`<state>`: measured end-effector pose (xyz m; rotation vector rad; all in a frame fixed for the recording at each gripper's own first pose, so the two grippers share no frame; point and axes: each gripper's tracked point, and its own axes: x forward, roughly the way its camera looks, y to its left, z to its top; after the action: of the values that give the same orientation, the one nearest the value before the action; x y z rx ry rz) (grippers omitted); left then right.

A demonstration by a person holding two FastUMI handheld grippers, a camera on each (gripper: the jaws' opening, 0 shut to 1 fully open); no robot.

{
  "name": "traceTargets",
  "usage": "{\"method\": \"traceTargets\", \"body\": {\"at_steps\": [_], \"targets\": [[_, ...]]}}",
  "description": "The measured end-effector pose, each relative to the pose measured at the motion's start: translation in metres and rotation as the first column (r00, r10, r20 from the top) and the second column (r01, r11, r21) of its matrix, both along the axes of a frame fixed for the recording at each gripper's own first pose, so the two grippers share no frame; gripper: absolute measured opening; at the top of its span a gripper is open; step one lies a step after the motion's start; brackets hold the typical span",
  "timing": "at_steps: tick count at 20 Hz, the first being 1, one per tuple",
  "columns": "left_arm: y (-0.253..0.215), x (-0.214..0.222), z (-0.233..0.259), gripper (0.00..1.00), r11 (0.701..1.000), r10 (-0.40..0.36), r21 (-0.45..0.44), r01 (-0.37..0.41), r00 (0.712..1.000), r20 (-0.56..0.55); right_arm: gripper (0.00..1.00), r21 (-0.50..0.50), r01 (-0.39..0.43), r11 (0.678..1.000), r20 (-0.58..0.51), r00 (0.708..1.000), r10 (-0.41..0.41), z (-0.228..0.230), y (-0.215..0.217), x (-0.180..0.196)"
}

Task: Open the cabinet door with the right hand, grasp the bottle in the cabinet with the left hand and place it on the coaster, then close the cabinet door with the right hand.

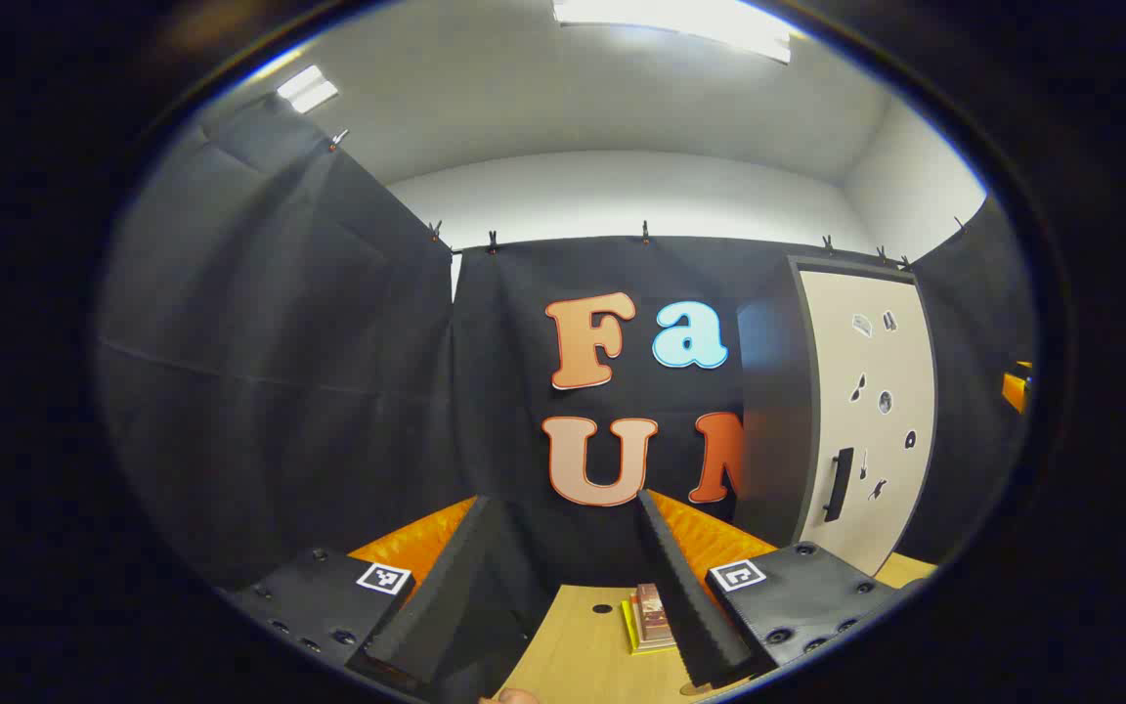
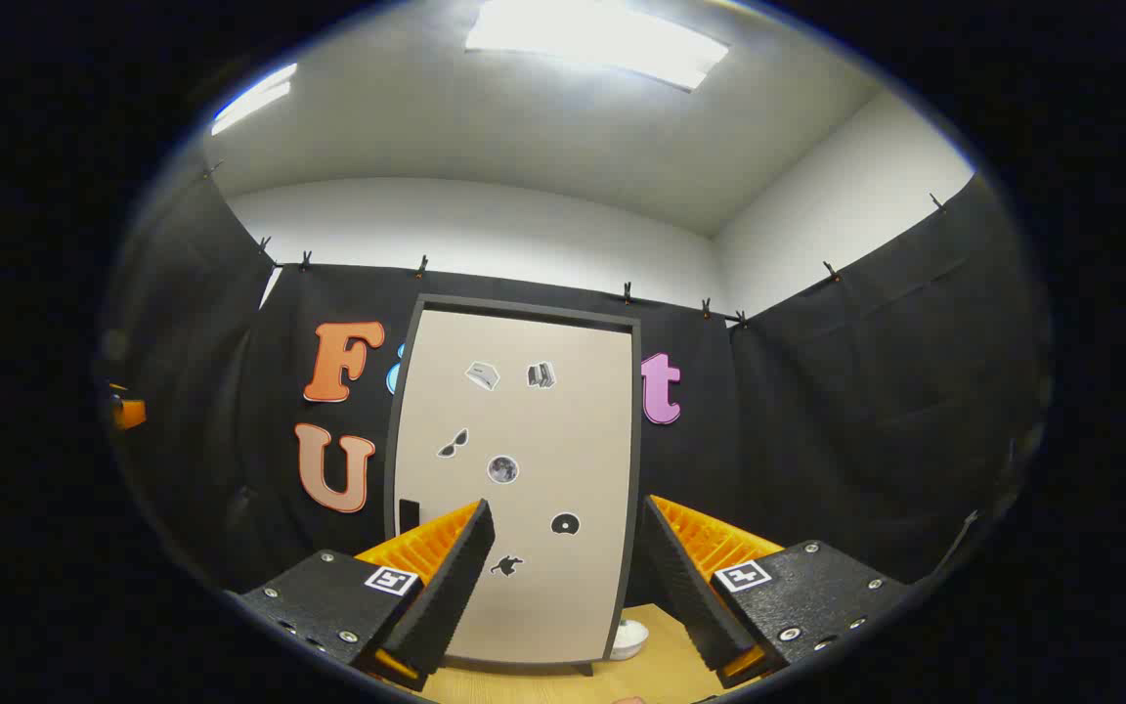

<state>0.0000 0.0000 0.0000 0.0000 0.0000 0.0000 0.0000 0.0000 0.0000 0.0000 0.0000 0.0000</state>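
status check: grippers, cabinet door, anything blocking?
Left gripper open, empty. Right gripper open, facing cabinet door. Door shut, handle untouched. Nothing in the way.

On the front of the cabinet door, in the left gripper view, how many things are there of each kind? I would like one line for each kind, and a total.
On the cabinet door:
Stickers: 7
Handle: 1
Total: 8
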Motion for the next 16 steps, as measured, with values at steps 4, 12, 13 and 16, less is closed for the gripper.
{"method": "traceTargets", "body": {"at_steps": [4,12,13,16], "targets": [[0.002,-0.007,0.012,0.95,1.000,0.005,0.028,-0.006,1.000,0.023,0.95,0.045,-0.016,0.999,-0.029,0.999,0.018,-0.007,0.002,-0.005],[0.002,-0.011,0.007,0.95,1.000,0.001,0.030,-0.001,1.000,0.004,0.95,0.015,0.036,0.999,-0.218,0.975,-0.032,-0.053,-0.009,0.001],[0.002,-0.010,0.004,0.95,0.999,0.002,0.032,-0.002,1.000,-0.001,0.95,0.023,0.030,0.999,-0.226,0.974,-0.024,-0.057,-0.006,0.001],[0.002,-0.007,-0.001,0.95,1.000,0.003,0.029,-0.002,1.000,-0.018,0.95,0.034,0.025,0.999,-0.238,0.971,-0.016,-0.063,-0.001,0.005]]}}
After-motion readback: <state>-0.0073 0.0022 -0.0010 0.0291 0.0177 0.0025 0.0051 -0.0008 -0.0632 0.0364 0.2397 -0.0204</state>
